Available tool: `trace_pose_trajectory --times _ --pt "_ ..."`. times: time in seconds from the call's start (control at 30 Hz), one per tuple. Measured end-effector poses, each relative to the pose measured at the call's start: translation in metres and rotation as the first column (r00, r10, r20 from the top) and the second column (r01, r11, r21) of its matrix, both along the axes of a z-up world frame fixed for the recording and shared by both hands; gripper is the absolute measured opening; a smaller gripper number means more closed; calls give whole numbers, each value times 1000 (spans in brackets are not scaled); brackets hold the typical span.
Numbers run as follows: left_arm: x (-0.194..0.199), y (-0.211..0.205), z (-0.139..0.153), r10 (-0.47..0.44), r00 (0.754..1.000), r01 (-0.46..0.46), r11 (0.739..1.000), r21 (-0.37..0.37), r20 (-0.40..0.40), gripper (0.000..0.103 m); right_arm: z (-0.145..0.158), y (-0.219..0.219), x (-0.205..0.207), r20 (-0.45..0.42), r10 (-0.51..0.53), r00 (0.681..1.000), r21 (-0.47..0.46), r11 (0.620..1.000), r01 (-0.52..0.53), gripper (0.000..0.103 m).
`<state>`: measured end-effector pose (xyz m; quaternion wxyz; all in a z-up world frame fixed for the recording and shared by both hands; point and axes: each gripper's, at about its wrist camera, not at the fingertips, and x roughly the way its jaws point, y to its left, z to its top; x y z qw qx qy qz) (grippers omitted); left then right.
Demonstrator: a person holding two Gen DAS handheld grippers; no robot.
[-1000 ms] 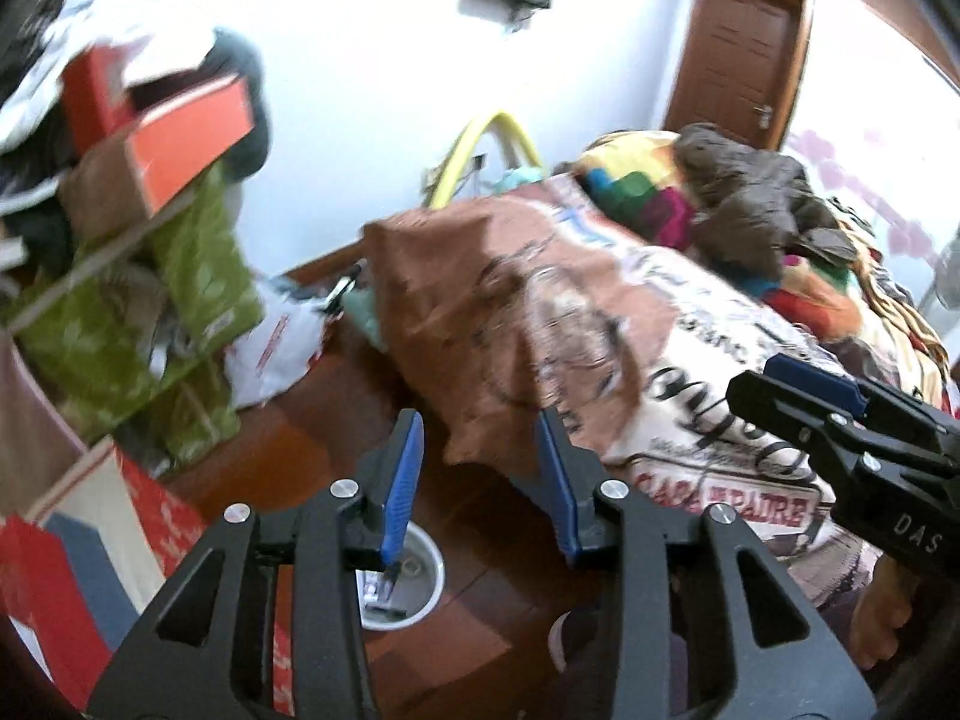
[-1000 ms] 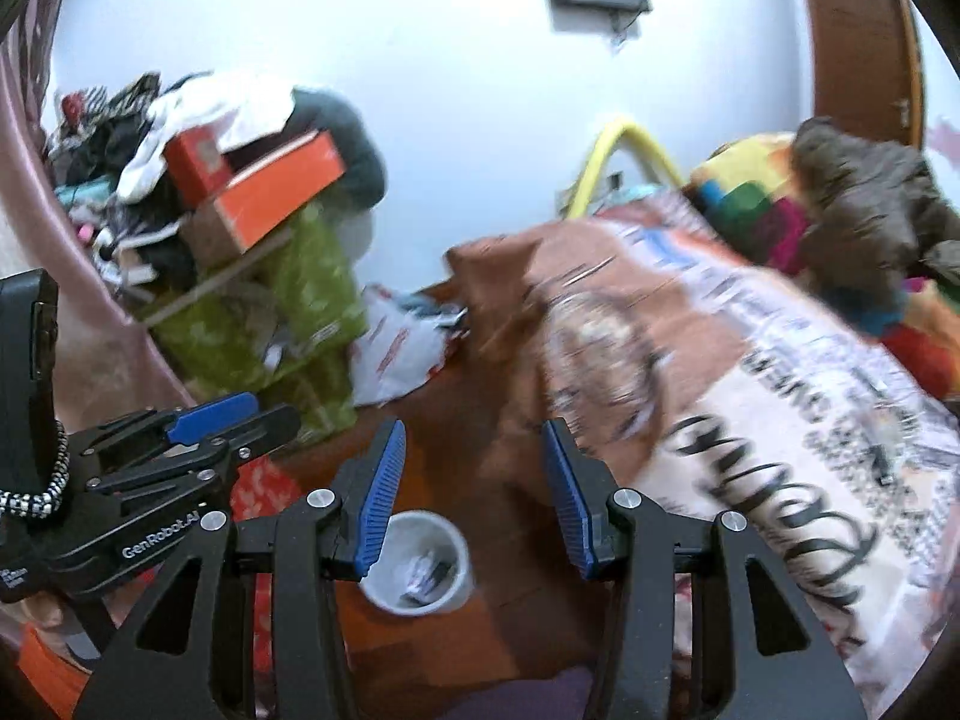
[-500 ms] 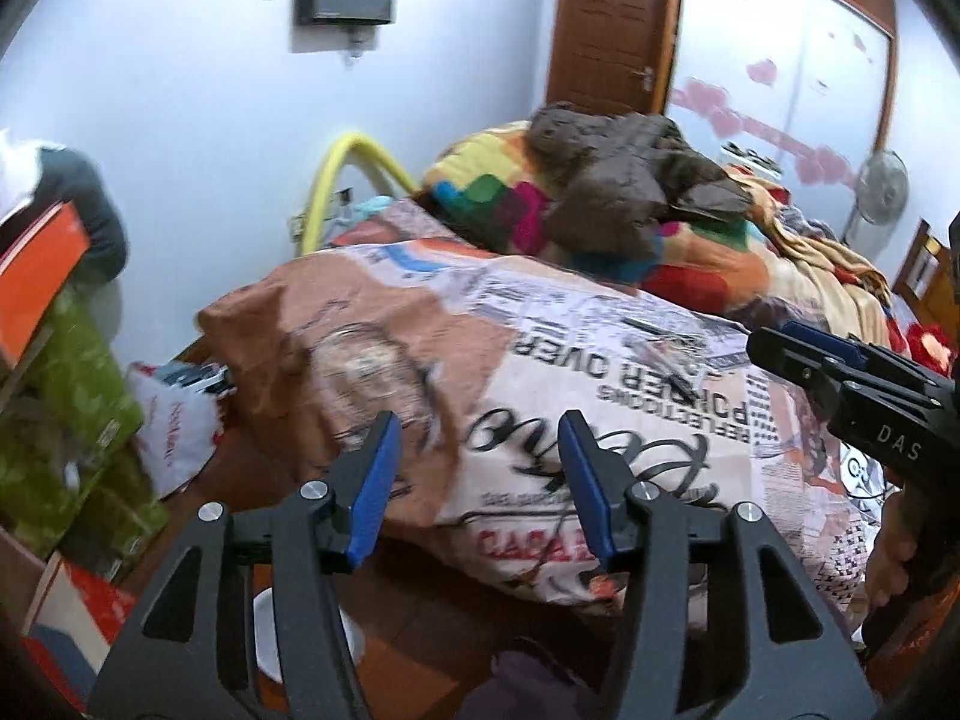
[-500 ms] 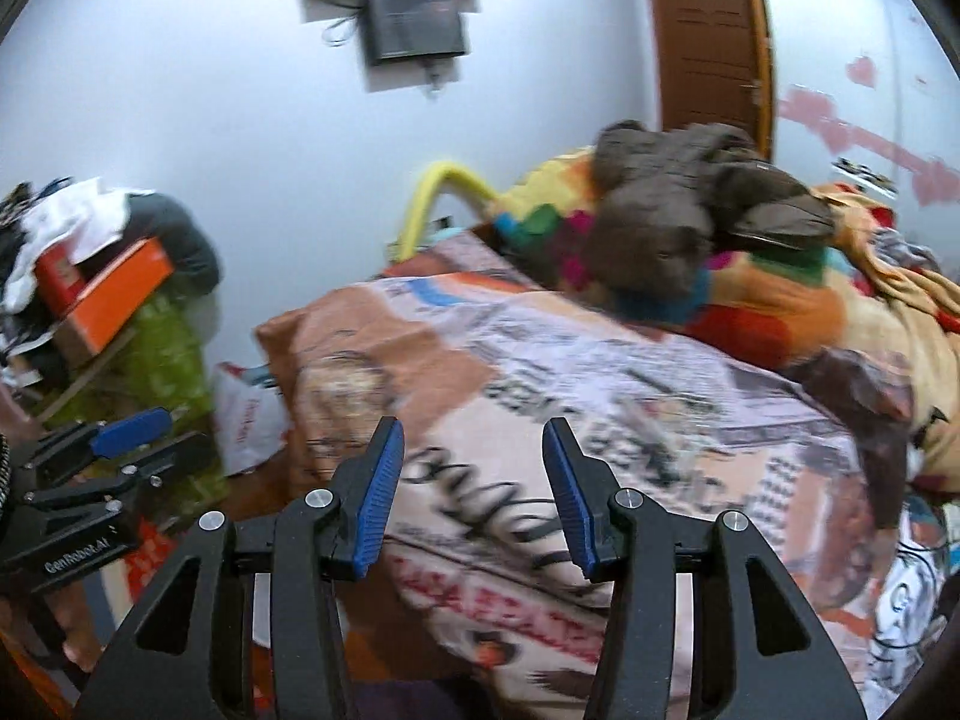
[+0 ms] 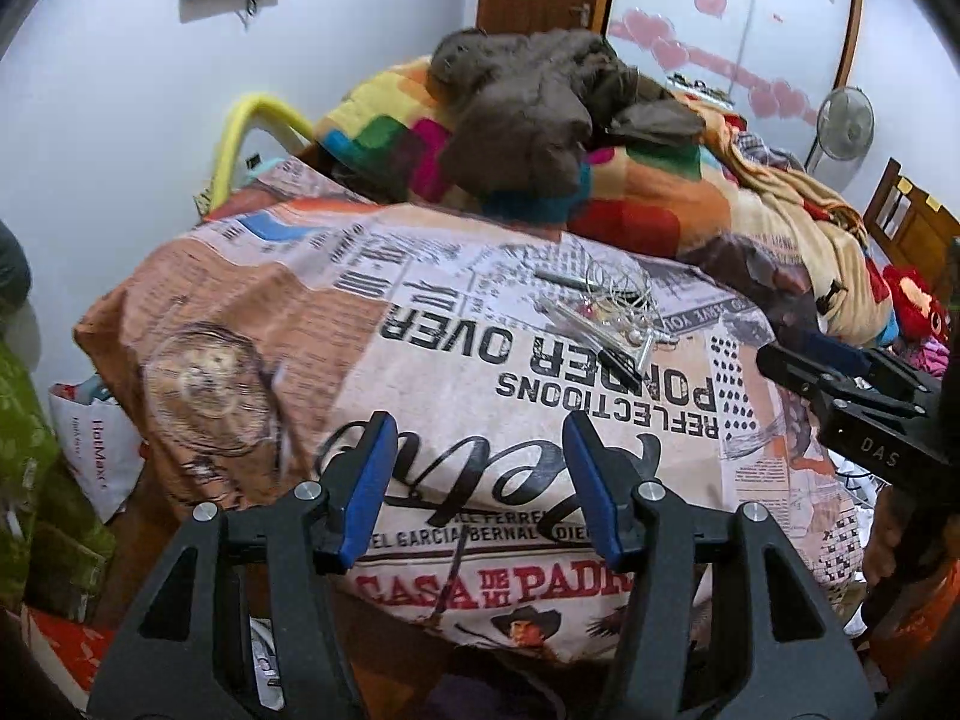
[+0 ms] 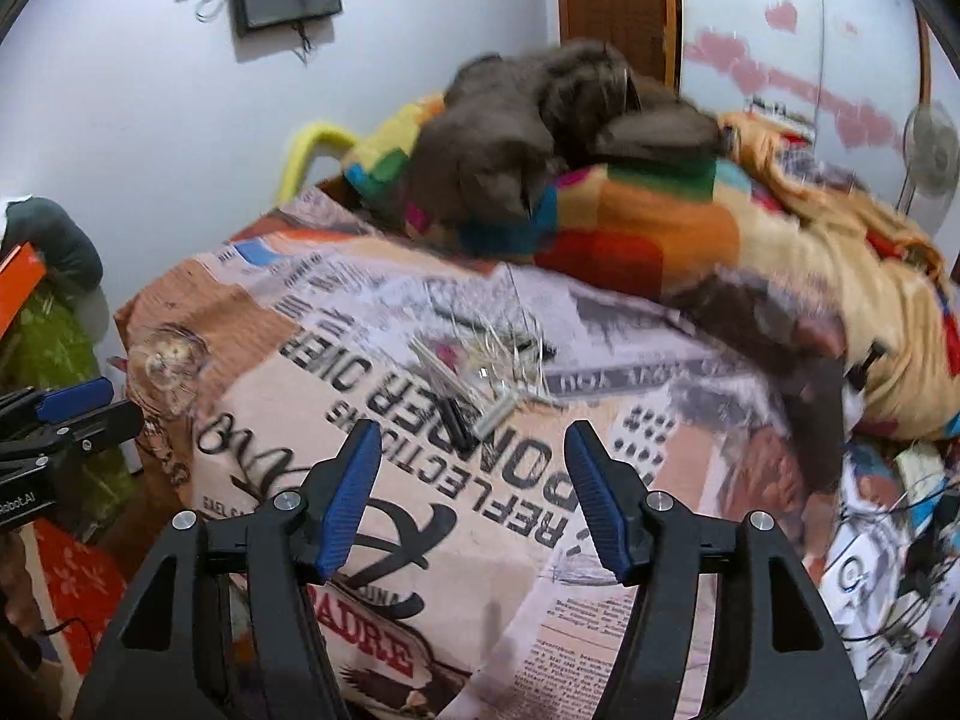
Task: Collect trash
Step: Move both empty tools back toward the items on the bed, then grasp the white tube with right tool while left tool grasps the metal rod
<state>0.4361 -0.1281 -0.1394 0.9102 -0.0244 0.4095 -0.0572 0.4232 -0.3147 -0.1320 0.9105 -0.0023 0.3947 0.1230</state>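
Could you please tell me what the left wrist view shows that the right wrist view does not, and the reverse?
Only the left wrist view shows the white shopping bag on the floor and the red plush toy. Only the right wrist view shows the orange box at the left edge and the cables at lower right. Both show the printed bedspread, the clutter of small items on it, the brown garment, and each open hand-held gripper: left, right.

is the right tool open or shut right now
Open: the right tool has blue pads set wide apart, with only the printed bedspread between them.
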Motion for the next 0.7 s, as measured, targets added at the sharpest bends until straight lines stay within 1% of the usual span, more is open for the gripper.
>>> trace_pose_trajectory --times 0.17,0.27,0.33,0.4,0.47,0.5,0.57,0.63,0.67,0.7 --pt "20 -11 -27 -20 999 19 1000 -3 -36 56 -34 -1 25 -61 -19 998 -1 1000 19 60" --pt "29 -17 -40 -18 999 18 1000 18 -27 56 -51 -2 43 -96 -43 994 15 999 45 59" --pt "36 -20 -48 -27 999 27 999 24 -21 56 -61 -3 54 -126 -54 991 35 998 59 55" --pt "42 -22 -54 -32 999 32 999 17 -22 56 -70 -2 67 -151 -68 986 43 996 75 48" --pt "48 -22 -59 -35 999 35 999 -2 -28 56 -76 1 76 -166 -76 983 40 996 83 46" --pt "52 -22 -62 -39 999 38 999 -17 -36 56 -79 2 80 -172 -79 982 38 995 87 40" --pt "58 -22 -67 -45 998 43 998 -48 -47 56 -84 5 86 -180 -66 981 44 996 75 34" --pt "63 -23 -71 -64 996 59 996 -73 -64 56 -88 8 88 -183 -72 981 42 996 81 34" --pt "66 -25 -73 -72 995 66 994 -85 -73 56 -88 9 87 -167 -77 983 35 996 84 32" --pt "69 -26 -74 -77 994 70 993 -91 -75 56 -89 11 86 -161 -73 984 26 997 78 27"
